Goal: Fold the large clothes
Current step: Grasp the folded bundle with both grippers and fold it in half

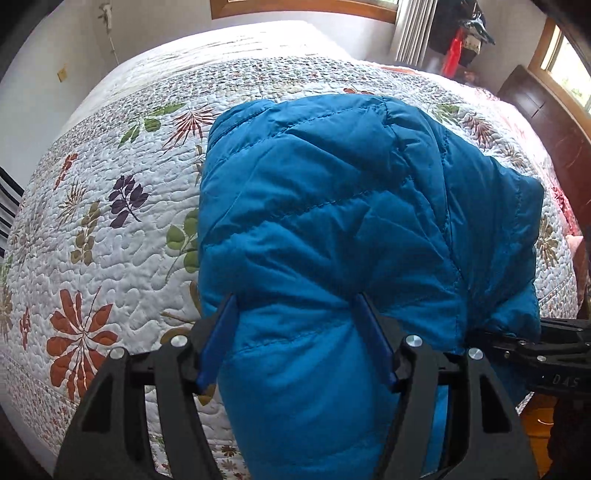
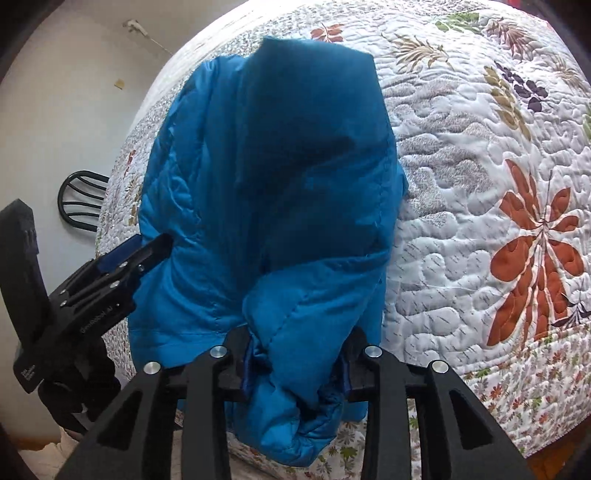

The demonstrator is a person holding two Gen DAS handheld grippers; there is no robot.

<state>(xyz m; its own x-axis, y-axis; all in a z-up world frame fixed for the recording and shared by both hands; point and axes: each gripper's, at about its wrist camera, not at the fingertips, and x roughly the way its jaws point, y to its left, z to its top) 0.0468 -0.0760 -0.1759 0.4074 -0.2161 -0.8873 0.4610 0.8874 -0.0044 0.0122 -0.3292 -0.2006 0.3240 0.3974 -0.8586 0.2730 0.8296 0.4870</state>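
1. Jacket [image 1: 332, 206]: blue quilted puffer, bunched and folded over itself, lying on the bed quilt [image 1: 110, 240] w/ its near end hanging over the bed's near edge toward both cameras.
2. Left claw [image 1: 295, 332]: blue fingers [image 1: 218, 343] sit either side of a thick fold at the jacket's near end, fabric bulging between them and pressing on both pads; gripping the jacket, jaws fairly wide apart because of the padding.
3. Right claw [image 2: 295, 362]: clamped on a narrower bunched wad of the same jacket at its near edge; fabric puffs out above and below the pads. In the left wrist view it shows as a black frame [image 1: 546, 343] at the jacket's right side, touching the cloth.
4. Left claw seen from the right wrist view [image 2: 144, 251]: comes in from the left side, tip against the jacket's side.
5. Both claws hold the same near end, side by side, pointing steeply down at the bed.
6. Quilt: white, stitched, w/ orange, green, purple leaf prints; covers the whole bed.
7. Bkgd: black chair [image 2: 79, 199] beside the bed by a white wall; window w/ wood trim [image 1: 303, 9] beyond the far end of the bed; dark wood furniture [image 1: 543, 122] at the right.
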